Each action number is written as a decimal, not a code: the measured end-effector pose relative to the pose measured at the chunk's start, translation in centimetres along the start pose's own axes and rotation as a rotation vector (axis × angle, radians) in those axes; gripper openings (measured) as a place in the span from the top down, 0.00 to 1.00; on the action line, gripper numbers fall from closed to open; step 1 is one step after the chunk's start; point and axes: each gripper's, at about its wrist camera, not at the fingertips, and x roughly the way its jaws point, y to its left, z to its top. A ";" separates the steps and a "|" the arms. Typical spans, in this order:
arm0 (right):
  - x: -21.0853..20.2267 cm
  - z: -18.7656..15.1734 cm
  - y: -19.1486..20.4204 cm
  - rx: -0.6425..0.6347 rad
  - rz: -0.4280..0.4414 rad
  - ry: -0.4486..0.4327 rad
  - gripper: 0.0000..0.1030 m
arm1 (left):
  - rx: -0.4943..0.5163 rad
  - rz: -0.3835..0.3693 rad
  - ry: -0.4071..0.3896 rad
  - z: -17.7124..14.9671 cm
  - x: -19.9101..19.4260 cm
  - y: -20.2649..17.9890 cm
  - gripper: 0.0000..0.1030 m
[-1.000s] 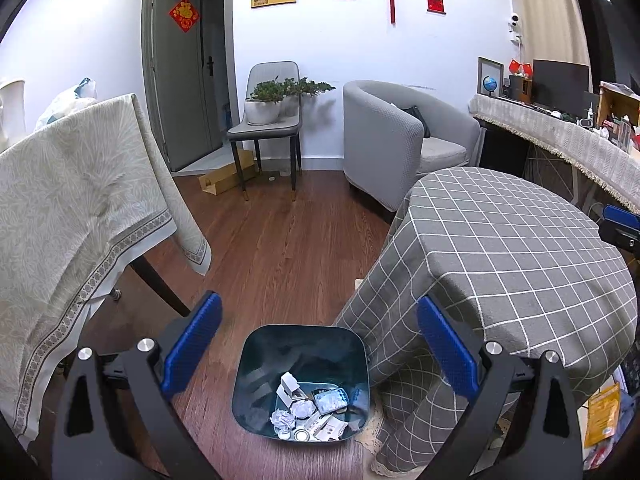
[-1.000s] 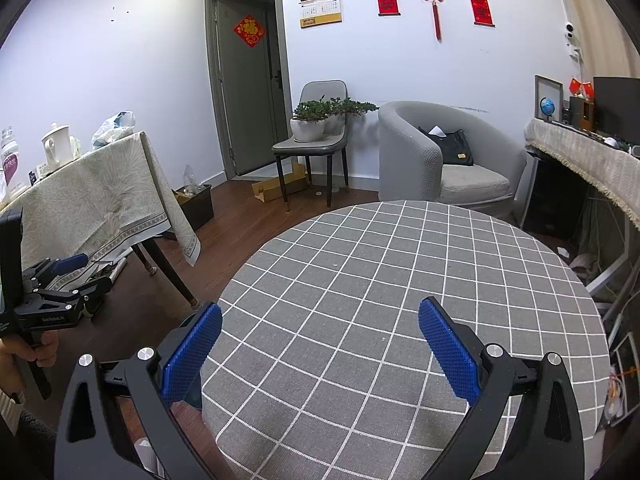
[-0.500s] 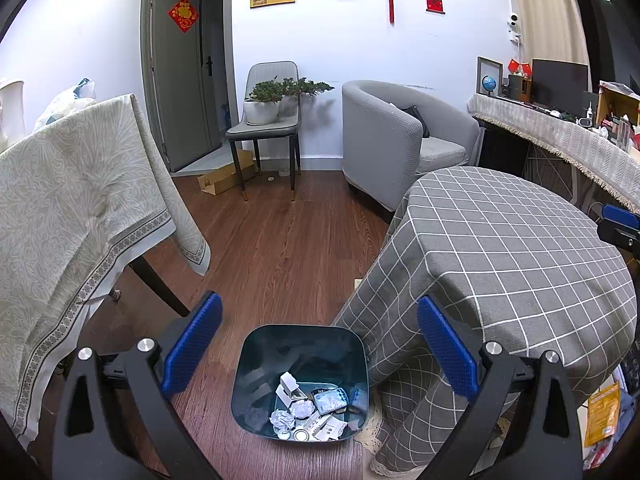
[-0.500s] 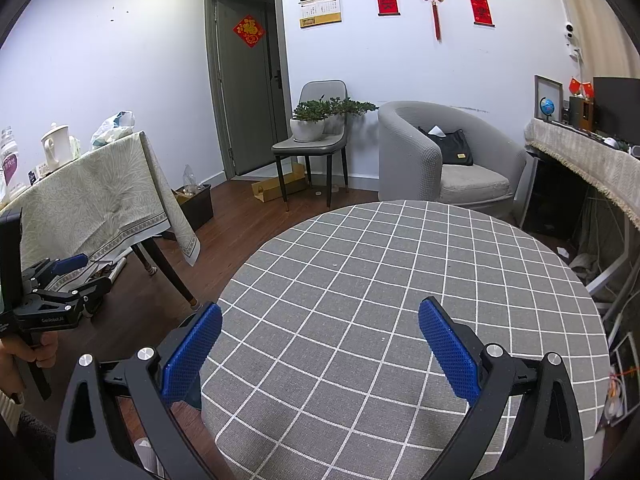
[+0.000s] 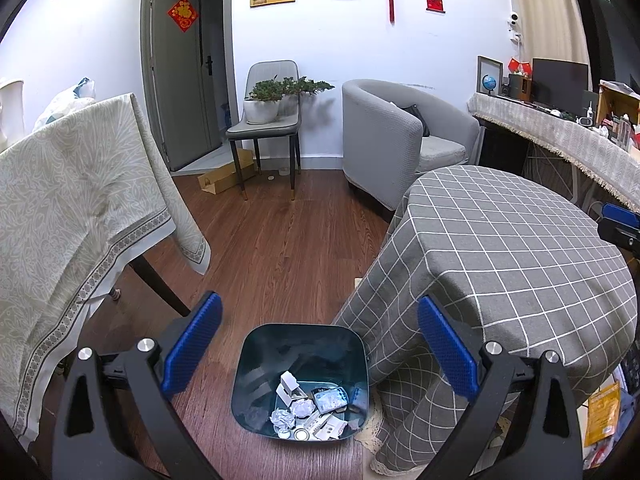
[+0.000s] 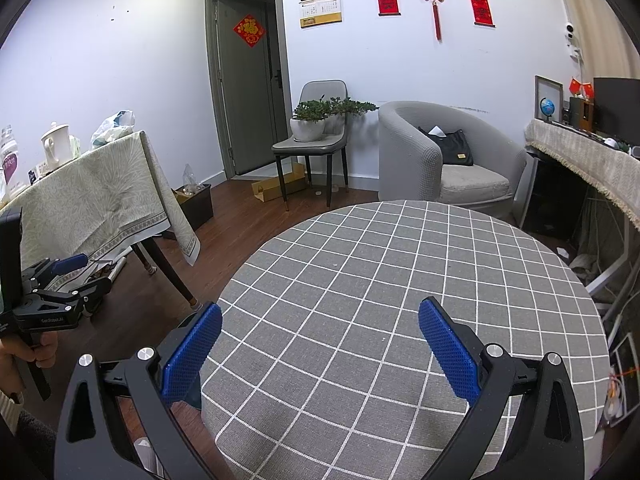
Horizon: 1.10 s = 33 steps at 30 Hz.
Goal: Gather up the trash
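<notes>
A dark teal trash bin (image 5: 256,364) stands on the wood floor beside the round table with a grey checked cloth (image 5: 520,248). Crumpled paper, a small white box and wrappers (image 5: 308,410) lie in its bottom. My left gripper (image 5: 318,346) is open and empty, held above the bin. My right gripper (image 6: 320,344) is open and empty, held above the checked tabletop (image 6: 380,280), which shows no trash. The left gripper also shows at the left edge of the right wrist view (image 6: 60,288).
A table under a pale patterned cloth (image 5: 72,200) stands at the left, its dark leg (image 5: 160,292) near the bin. A grey armchair (image 5: 400,140), a chair with a potted plant (image 5: 272,120) and a cardboard box (image 5: 224,176) are at the back wall.
The left gripper has drifted very slightly, so the bin sits a little lower in its view. The right gripper has not visibly moved. Both stay open.
</notes>
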 end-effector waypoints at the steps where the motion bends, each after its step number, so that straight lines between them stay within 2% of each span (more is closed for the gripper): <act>1: 0.0 0.0 -0.1 0.000 0.000 0.000 0.03 | 0.000 -0.001 0.000 0.0 0.0 -0.1 0.03; 33: 0.0 0.0 0.0 0.000 0.000 0.000 0.03 | 0.001 -0.005 0.008 0.0 0.1 0.4 0.03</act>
